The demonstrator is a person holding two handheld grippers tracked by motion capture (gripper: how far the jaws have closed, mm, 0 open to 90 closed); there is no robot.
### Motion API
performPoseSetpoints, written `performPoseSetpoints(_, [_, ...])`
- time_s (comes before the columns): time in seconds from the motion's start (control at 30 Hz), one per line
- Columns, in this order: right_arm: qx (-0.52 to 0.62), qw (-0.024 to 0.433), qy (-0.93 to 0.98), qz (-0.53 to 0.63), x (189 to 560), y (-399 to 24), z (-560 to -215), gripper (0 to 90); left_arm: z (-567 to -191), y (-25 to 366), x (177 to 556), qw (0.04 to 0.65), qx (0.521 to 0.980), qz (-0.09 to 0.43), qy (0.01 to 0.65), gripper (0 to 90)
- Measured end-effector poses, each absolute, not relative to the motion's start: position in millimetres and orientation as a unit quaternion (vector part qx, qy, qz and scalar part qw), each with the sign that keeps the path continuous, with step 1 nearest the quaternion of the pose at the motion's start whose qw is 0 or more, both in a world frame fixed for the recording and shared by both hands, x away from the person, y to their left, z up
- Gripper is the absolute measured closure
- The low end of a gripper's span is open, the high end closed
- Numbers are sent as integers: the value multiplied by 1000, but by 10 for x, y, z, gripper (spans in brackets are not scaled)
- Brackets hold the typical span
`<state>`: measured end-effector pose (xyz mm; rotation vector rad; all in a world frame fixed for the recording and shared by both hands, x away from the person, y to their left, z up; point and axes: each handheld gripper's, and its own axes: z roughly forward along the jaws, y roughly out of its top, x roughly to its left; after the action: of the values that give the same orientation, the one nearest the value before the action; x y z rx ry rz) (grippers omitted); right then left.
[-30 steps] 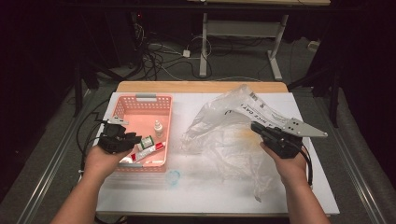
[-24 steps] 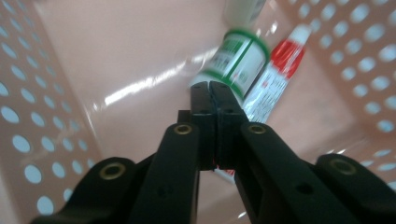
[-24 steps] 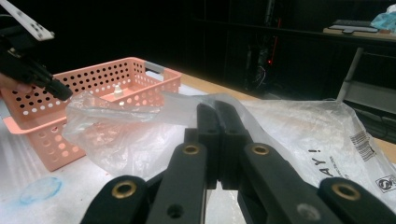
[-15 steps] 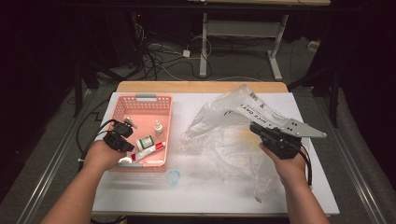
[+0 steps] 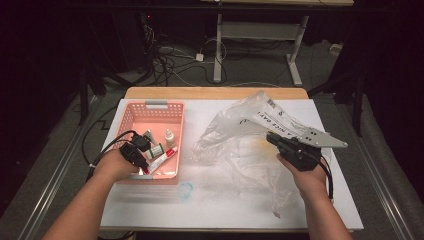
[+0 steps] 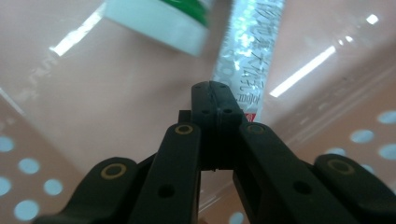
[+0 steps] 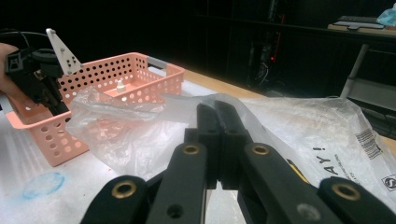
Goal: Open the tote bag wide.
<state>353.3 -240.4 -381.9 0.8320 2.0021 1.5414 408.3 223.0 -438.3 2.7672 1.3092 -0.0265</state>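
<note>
A pink perforated basket [image 5: 155, 105] [image 7: 154, 70] stands at the table's left and holds a white tube [image 5: 162, 159] [image 6: 247, 46] with a red cap, a green-labelled bottle [image 5: 156, 149] [image 6: 159, 18] and a small dropper bottle [image 5: 170, 137] [image 7: 120, 85]. My left gripper [image 5: 142, 164] [image 6: 215, 88] [image 7: 60, 111] is down inside the basket's front left. Its jaws are shut, with the tips over the tube's printed end. A crumpled clear plastic bag [image 5: 240, 140] [image 7: 303, 135] lies at centre right. My right gripper [image 5: 271, 137] [image 7: 216, 108] is shut on the bag's edge and holds it raised.
A white cover [image 5: 225, 210] spreads over the table, with a blue smear [image 5: 186, 190] [image 7: 44, 183] in front of the basket. A wooden edge [image 5: 215, 92] runs along the far side. Beyond it are cables [image 5: 175, 55] and desk legs [image 5: 218, 45] on the floor.
My left gripper has shifted a little right and dropped lower into the basket, close over the tube. The right gripper and the bag have stayed put.
</note>
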Motion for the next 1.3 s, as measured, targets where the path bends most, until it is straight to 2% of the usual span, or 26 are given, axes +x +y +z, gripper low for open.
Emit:
performPoseSetpoints(0.2, [304,238,733,560,3533,-2398,-3826,900,-4357,2215,4053,56,911,-11,409,875])
performPoseSetpoints(0.43, [306,238,732,560,3529,-2403,-3823,900,-4205,2126,4033,114,903,35,414,869])
performPoseSetpoints(0.57, [305,239,731,562,3529,-2407,-3819,900,-4157,2102,4076,128,893,63,426,745])
performPoseSetpoints(0.63, [305,240,730,562,3528,-2412,-3819,900,-4135,2111,4099,149,887,70,432,644])
performPoseSetpoints(0.73, [302,240,732,562,3533,-2419,-3820,900,-4150,2104,4145,159,880,60,442,472])
performPoseSetpoints(0.83, [305,239,732,561,3533,-2415,-3823,900,-4194,2071,4187,157,880,53,446,385])
performPoseSetpoints(0.97, [305,240,732,560,3530,-2414,-3824,900,-4259,2003,4215,153,883,52,441,340])
performPoseSetpoints(1.3, [304,238,733,559,3529,-2403,-3830,900,-4353,1880,4344,126,894,19,430,358])
